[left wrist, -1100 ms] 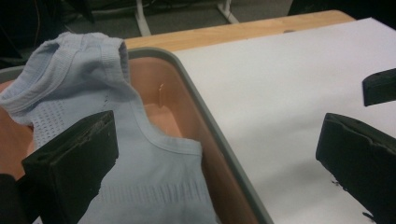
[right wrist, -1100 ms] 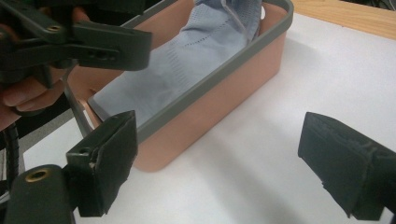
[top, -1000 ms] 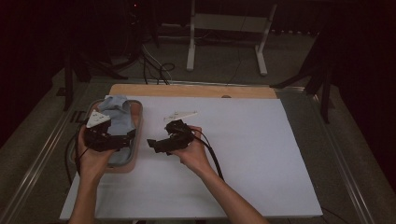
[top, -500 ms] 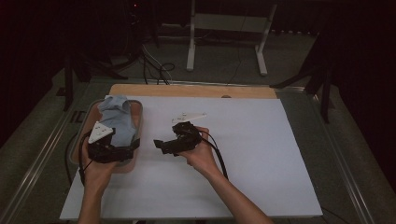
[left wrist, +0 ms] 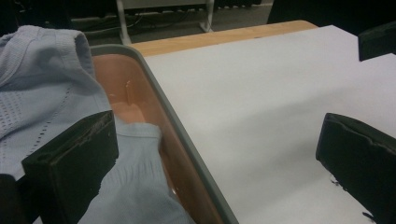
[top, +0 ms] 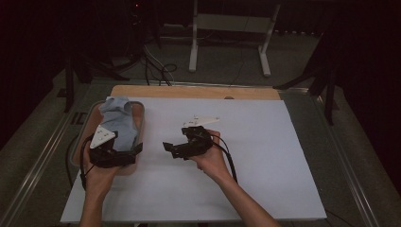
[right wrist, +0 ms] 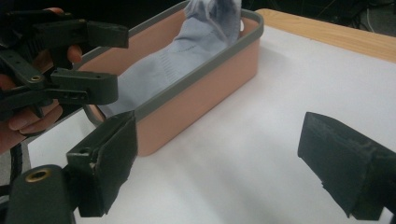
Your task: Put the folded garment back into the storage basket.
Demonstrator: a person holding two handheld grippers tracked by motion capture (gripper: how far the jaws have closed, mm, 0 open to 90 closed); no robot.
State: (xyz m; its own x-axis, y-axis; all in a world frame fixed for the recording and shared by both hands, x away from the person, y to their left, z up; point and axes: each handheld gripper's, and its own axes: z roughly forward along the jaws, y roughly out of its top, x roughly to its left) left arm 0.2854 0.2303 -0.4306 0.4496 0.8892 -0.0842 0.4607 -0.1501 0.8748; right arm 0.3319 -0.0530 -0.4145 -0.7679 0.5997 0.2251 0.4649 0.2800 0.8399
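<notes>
The pale-blue socks (top: 119,124) lie heaped in the pink bin (top: 140,124) at the table's nine o'clock, the left gripper (top: 135,151) wide over its near rim, the right gripper (top: 169,149) wide and empty at three o'clock of the bin — seemingly the pick-up step, and next the left jaws must dip and pinch fabric.

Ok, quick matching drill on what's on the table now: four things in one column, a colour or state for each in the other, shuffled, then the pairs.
1. sock
2. bin
3. left gripper
4. table sheet

a. white, flat
b. jaws open over the bin's near end
c. pale blue, lying in the bin
d. salmon walls, grey rim

Pairs: 1-c, 2-d, 3-b, 4-a
</notes>
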